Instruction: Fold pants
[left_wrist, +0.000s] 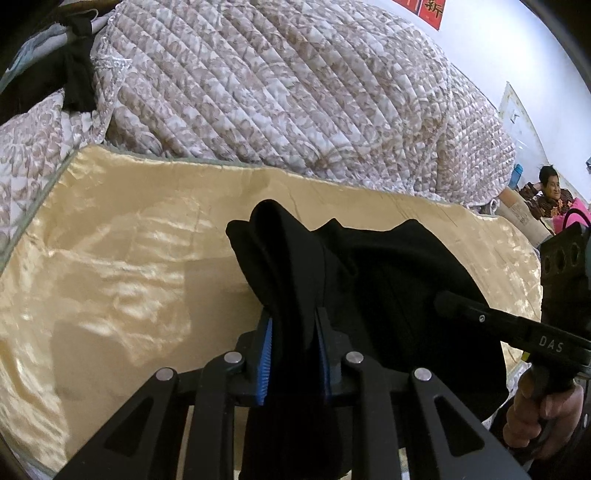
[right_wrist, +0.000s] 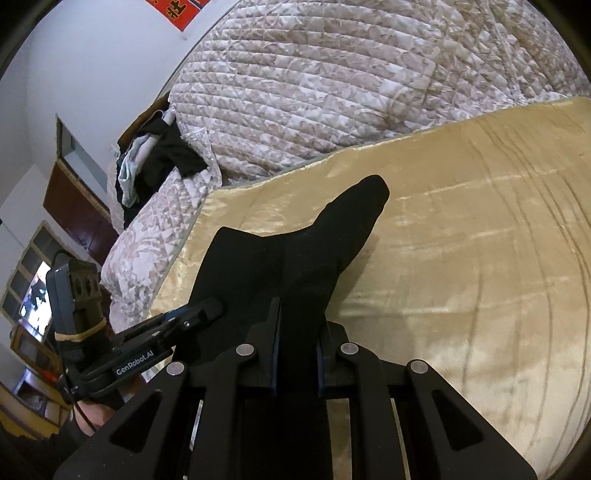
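Bedding first: a gold satin sheet (left_wrist: 122, 258) over the bed carries the black pants (left_wrist: 388, 280), soft, limp, likely prone to sliding on satin. Left hand-held gripper (left_wrist: 293, 350) and right hand-held gripper (right_wrist: 298, 343) each clamp bunched cloth; edge or waistband holds should serve best.

Black pants (left_wrist: 369, 280) run off the bottom edge, their length unseen.

Both grippers clamped on black pants (right_wrist: 295, 258)
Right gripper (right_wrist: 297, 325) pinches fabric centre; left gripper (right_wrist: 207, 310) grips pants' left edge, above gold satin sheet (right_wrist: 461, 258).
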